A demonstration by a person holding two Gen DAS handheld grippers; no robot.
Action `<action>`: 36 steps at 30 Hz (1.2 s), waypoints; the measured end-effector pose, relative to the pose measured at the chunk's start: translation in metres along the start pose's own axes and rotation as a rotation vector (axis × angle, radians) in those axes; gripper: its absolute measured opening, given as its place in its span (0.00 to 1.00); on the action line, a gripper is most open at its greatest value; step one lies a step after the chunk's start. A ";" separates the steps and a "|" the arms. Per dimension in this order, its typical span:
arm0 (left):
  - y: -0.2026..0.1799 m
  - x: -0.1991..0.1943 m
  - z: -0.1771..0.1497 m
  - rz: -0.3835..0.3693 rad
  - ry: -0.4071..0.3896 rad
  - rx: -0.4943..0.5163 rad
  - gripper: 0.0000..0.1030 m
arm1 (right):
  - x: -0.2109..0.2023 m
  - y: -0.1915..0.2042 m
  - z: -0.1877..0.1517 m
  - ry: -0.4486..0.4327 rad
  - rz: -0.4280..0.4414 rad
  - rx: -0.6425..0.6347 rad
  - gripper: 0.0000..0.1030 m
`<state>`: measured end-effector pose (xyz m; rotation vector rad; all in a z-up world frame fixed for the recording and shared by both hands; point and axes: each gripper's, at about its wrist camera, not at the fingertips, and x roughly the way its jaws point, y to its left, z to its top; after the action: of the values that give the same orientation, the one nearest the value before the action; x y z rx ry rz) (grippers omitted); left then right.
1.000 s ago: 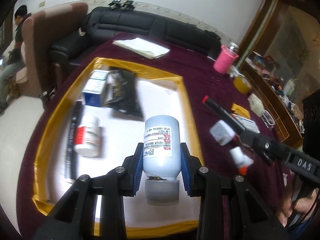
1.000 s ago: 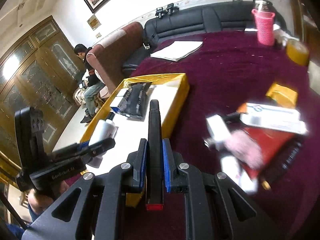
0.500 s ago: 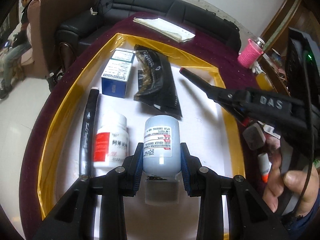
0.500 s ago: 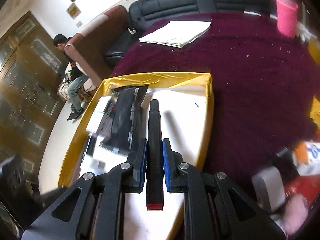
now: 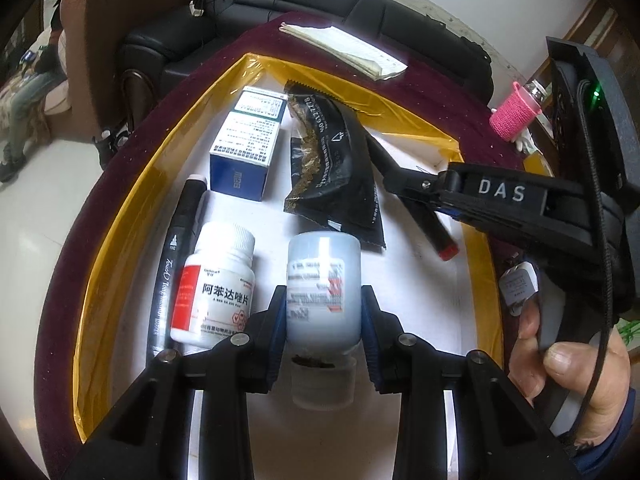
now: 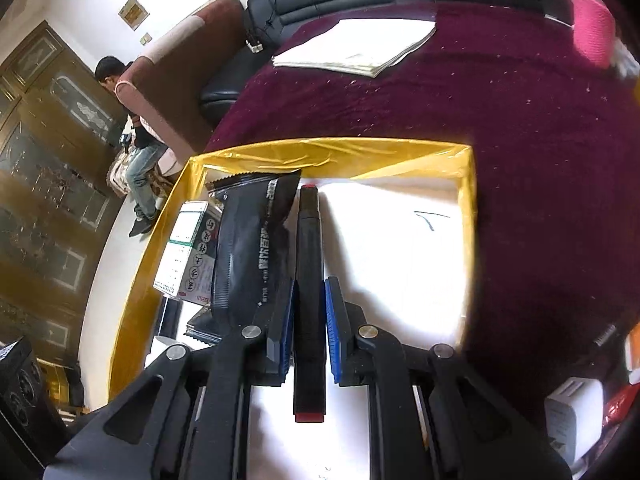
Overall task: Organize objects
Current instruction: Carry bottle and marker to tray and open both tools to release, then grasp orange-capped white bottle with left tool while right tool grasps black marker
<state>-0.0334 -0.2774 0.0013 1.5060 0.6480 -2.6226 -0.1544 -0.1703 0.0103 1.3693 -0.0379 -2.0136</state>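
Desk cover (image 6: 540,128): dark maroon cloth, flecked with pale lint.
Paper stack (image 5: 344,50): white sheets, lying flat near the far edge of the desk.
Pink cup (image 5: 514,114): knit-textured, at the far right corner.
Sofa (image 5: 320,4): black leather, behind the desk's far edge.
Armchair (image 5: 132,12): brown, beside the sofa.
Seated person (image 6: 138,148): in jeans, beyond the armchair.
Wooden doors (image 6: 44,184): dark panels, decorated glass.

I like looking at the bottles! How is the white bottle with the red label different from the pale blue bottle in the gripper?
The white pill bottle with the red label lies loose on the white tray floor; the pale blue plastic bottle is clamped in the left gripper. The white bottle's cap points away from the camera, the blue bottle's towards it. Both are small round lidded bottles with printed labels, side by side over the tray.
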 end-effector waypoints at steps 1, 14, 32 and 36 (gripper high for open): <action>0.001 -0.001 0.000 -0.004 -0.002 -0.007 0.29 | 0.002 0.002 0.000 0.005 -0.001 -0.004 0.12; 0.002 -0.010 -0.005 -0.026 -0.007 -0.019 0.34 | 0.005 0.000 -0.004 0.048 0.080 0.015 0.13; -0.042 -0.033 -0.022 -0.038 -0.043 0.052 0.34 | -0.052 -0.012 -0.037 -0.022 0.172 0.018 0.13; -0.065 -0.040 -0.028 -0.062 -0.049 0.099 0.34 | -0.081 -0.030 -0.053 -0.060 0.218 0.042 0.13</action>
<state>-0.0056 -0.2143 0.0435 1.4632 0.5789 -2.7674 -0.1095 -0.0847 0.0410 1.2717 -0.2477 -1.8792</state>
